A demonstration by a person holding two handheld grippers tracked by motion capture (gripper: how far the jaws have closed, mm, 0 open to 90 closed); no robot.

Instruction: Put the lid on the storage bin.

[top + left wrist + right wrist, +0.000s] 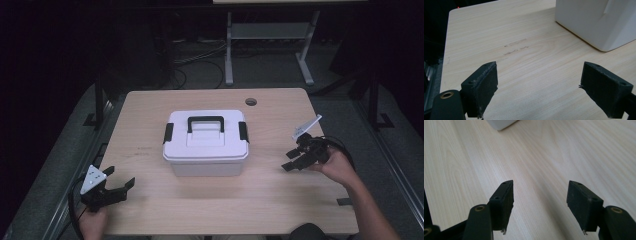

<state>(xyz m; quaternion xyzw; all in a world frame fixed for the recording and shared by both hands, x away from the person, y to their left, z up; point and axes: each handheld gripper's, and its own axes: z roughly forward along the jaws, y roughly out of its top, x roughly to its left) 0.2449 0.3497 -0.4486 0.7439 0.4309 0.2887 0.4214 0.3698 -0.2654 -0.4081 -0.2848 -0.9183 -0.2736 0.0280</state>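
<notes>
A white storage box (206, 143) with a black handle (205, 121) and black side latches stands shut in the middle of the table. My left gripper (121, 181) rests near the front left corner, open, jaws pointing toward the box with nothing between them. In the left gripper view the box's lower corner (596, 22) lies ahead of the left gripper (539, 87). My right gripper (292, 161) hovers right of the box, open and empty, aimed leftward. The right gripper view has the right gripper (540, 205) over bare wood, with a box corner (501, 123) at the top.
The light wooden table (150, 210) has a round cable hole (251, 102) at its far right. Faint scuff marks (515, 47) lie left of the box. Dark floor, cables and a desk frame (270, 45) lie beyond the far edge.
</notes>
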